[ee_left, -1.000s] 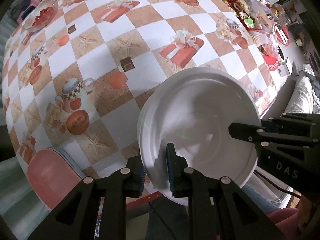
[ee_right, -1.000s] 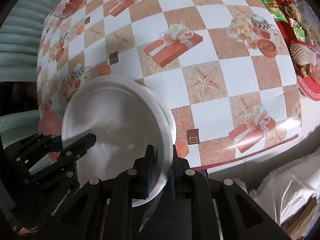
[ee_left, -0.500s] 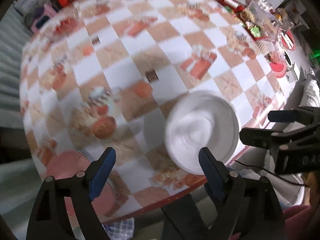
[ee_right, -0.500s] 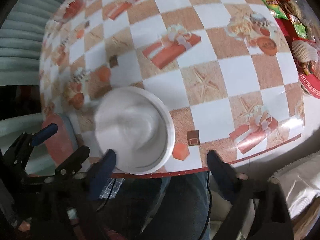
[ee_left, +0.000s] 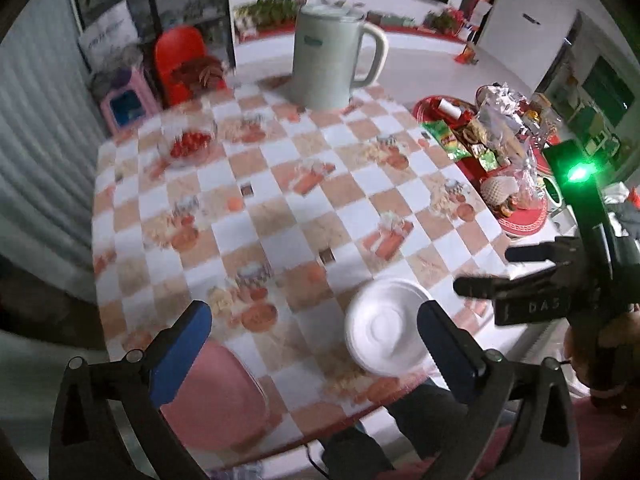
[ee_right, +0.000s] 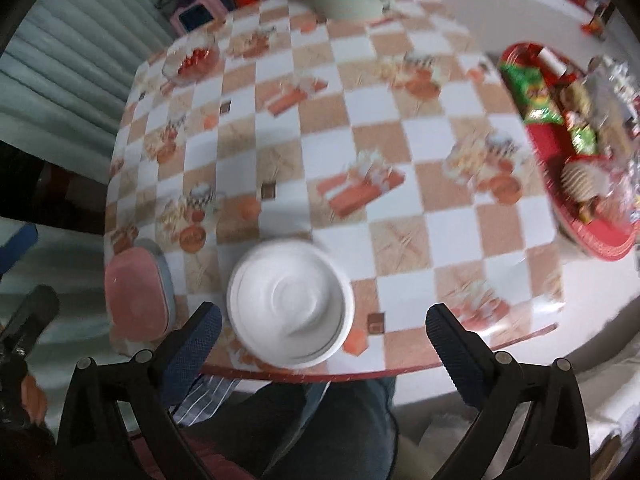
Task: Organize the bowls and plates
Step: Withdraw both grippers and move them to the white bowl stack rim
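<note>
Left gripper hangs with jaws just swung wide, holding nothing; the white bowls sit stacked on the table, low centre-right. Right gripper likewise, jaws just spread, empty, above the bowls. Only the left view shows the kettle's whole top and the room behind

The stack of plates is sitting on the table near its front edge, the lidded container lying left, the kettle standing behind, the snack tray right.
</note>
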`<state>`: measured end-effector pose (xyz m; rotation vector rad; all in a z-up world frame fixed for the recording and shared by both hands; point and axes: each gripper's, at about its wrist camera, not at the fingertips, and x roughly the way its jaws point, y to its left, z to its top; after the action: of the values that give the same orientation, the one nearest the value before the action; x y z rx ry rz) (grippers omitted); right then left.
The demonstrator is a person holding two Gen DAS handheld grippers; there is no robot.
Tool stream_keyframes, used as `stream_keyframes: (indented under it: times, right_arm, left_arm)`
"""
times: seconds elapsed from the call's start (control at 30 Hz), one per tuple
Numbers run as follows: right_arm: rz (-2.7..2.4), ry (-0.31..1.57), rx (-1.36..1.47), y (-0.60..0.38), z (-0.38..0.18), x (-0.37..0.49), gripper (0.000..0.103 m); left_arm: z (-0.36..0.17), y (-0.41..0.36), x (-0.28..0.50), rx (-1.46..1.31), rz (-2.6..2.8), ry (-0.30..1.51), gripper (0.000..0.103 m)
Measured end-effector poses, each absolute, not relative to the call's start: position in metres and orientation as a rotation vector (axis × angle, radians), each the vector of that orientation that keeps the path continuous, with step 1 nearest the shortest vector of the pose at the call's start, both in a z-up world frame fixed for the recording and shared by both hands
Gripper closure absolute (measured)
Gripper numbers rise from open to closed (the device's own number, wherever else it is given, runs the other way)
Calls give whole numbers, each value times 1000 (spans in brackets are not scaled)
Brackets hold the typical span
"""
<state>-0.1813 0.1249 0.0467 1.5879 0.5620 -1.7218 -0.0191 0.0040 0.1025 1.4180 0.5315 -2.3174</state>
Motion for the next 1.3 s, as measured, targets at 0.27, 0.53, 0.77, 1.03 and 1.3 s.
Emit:
stream_keyframes:
  times: [0.27,0.53,0.77,1.03,1.3]
  right_arm:
    - [-1727,565,1608,122,49,-181,0]
    - [-1708,602,1604,118,48,-173,0]
    - [-1705,599,1636,121,43,-175,0]
    - [-1680,590,1710,129,28,-184,0]
    - [-1639,578,1825,139,-5,-198,0]
  left_arm:
    - [85,8,-20,1594,-2245,600,0]
    - [78,11,-22,1654,-2212,619,0]
    - [71,9,-21,1682,-2161,640,0]
    - [52,-1,-27,1711,-2092,622,0]
    - [0,-6,-41,1822,-1978,673,0]
